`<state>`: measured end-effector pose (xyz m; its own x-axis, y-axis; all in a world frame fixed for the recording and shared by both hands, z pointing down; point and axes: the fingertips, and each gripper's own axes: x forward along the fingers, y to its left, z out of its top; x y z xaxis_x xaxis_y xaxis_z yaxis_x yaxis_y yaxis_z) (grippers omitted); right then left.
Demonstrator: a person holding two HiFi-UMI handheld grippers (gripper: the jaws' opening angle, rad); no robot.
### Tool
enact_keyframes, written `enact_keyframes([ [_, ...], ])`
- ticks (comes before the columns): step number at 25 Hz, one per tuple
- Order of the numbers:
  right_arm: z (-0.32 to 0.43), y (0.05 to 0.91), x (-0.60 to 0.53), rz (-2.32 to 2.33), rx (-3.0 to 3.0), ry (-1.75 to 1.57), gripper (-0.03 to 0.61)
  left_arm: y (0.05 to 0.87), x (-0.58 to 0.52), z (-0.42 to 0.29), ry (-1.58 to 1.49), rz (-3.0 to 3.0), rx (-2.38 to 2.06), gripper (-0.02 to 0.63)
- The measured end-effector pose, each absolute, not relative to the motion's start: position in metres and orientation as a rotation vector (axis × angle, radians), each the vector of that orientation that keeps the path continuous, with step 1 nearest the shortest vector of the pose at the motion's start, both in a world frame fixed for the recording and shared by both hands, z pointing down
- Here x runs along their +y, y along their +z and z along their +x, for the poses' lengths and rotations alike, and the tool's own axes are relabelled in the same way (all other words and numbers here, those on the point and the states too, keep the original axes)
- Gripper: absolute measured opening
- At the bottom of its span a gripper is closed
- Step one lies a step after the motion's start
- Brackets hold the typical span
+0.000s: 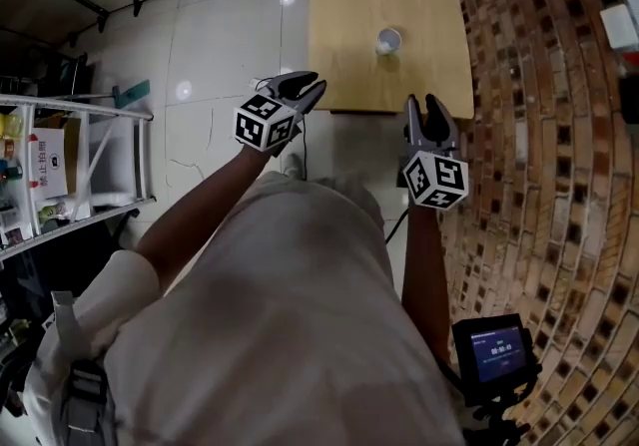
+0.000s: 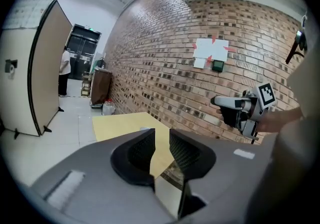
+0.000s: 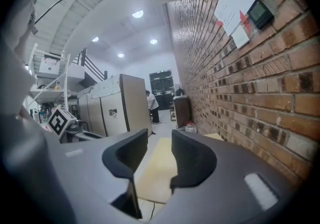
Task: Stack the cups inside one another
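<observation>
A pale cup (image 1: 387, 41), which may be several nested ones, stands near the middle of the small wooden table (image 1: 349, 5). Both grippers hang in the air short of the table's near edge, well apart from the cup. My left gripper (image 1: 305, 87) is over the floor by the table's near left corner, jaws apart with nothing between them (image 2: 160, 140). My right gripper (image 1: 423, 103) is by the near right corner, its jaws also apart and empty (image 3: 160, 143). The left gripper view shows the right gripper (image 2: 222, 102) against the brick wall; the tabletop (image 3: 160, 168) shows between the right jaws.
A brick wall (image 1: 539, 135) runs along the table's right side. A metal shelf rack (image 1: 60, 165) with boxes stands at the left on the tiled floor (image 1: 220, 55). A small screen device (image 1: 496, 352) sits at the lower right. A person (image 3: 151, 102) stands far off by a partition.
</observation>
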<state>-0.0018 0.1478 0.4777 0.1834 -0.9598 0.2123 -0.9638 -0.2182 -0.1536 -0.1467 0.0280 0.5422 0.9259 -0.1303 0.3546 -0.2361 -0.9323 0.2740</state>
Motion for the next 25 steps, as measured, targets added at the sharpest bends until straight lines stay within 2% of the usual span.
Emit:
enact_keyframes([
  [10,0.050,0.514,0.220,2.274,-1.925,0.561,0.114,0.551,0.108,-0.095,0.605,2.779,-0.298,0.109],
  [19,0.051,0.533,0.244,2.193,-1.909,0.553,0.051,0.565,0.136,-0.085,0.610,2.785,-0.319,0.107],
  [25,0.052,0.535,0.246,2.170,-1.909,0.547,0.049,0.570,0.130,-0.089,0.629,2.779,-0.349,0.104],
])
